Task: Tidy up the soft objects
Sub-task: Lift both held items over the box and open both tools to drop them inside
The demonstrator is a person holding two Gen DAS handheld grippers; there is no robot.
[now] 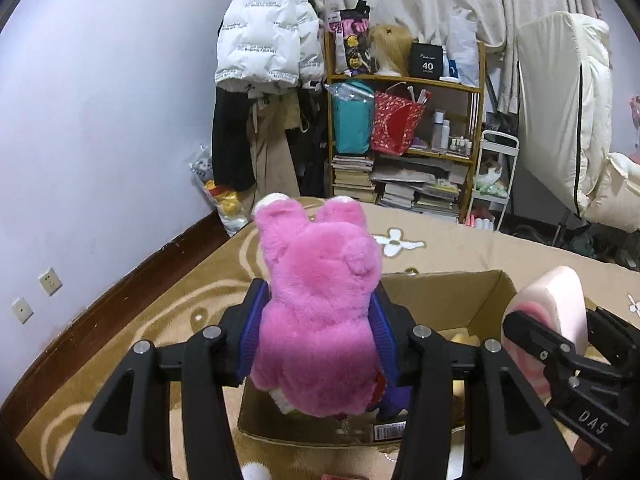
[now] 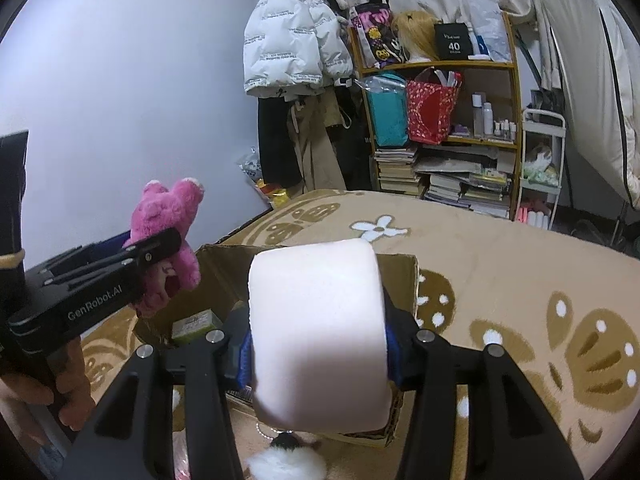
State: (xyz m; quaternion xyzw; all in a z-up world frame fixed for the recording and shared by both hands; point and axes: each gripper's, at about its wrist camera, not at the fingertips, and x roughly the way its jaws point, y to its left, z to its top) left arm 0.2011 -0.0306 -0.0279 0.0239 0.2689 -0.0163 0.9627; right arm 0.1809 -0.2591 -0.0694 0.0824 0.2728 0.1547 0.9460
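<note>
Pink plush bear [image 1: 316, 320] hanging upright in air, squeezed at sides between blue-padded fingers [image 1: 250, 336], white-tipped feet pointing up, over open cardboard box [image 1: 452, 296]. Pale pink foam block [image 2: 320, 332], rounded, smooth, being held aloft over same box, which is sitting on tan patterned bed.

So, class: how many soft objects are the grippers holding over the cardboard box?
2. The pink plush bear is in the left gripper; the pale pink cushion is in the right gripper.
</note>
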